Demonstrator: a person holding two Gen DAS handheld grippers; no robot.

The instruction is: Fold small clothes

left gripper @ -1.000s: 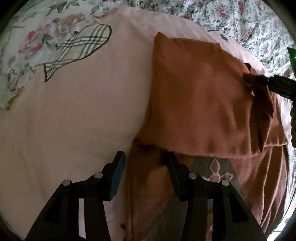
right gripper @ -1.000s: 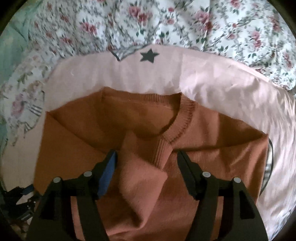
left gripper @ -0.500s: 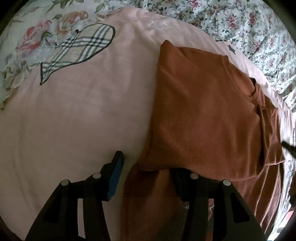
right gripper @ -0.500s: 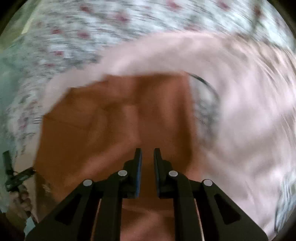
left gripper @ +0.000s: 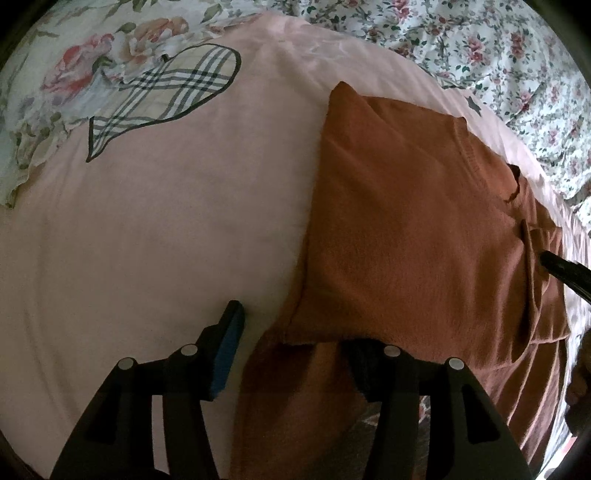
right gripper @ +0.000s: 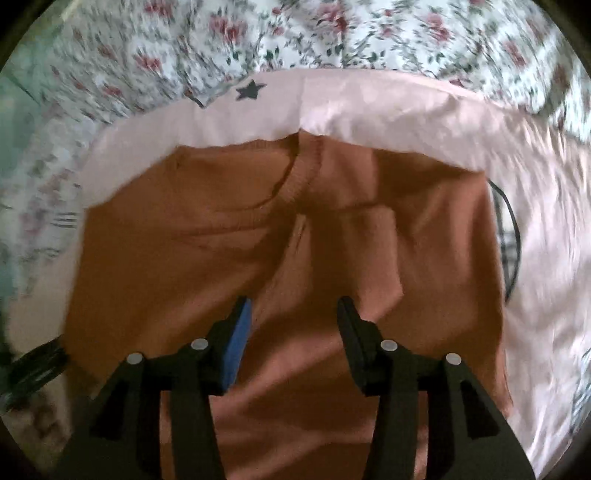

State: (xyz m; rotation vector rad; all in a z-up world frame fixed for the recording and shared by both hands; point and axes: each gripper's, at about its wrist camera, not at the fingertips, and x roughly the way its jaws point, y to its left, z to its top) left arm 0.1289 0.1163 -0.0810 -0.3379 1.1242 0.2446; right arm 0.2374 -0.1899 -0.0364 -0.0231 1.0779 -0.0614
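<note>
A rust-brown knit sweater (left gripper: 406,236) lies folded on a pink blanket (left gripper: 166,240); it also shows in the right wrist view (right gripper: 184,266), neckline toward the far side. My left gripper (left gripper: 291,332) is open at the sweater's near left corner, its right finger under the folded edge. My right gripper (right gripper: 293,314) is open and empty, low over the middle of the sweater. One of its fingers (left gripper: 561,266) shows at the right edge of the left wrist view.
The pink blanket (right gripper: 406,110) has a plaid fish patch (left gripper: 166,96) and a black star (right gripper: 251,90). Floral bedding (right gripper: 332,33) surrounds it on the far side and left.
My right gripper shut, swung sideways, then opened again over the sweater's middle. The sleeve it hovered over now lies flatter. My left gripper stayed open and barely moved.
</note>
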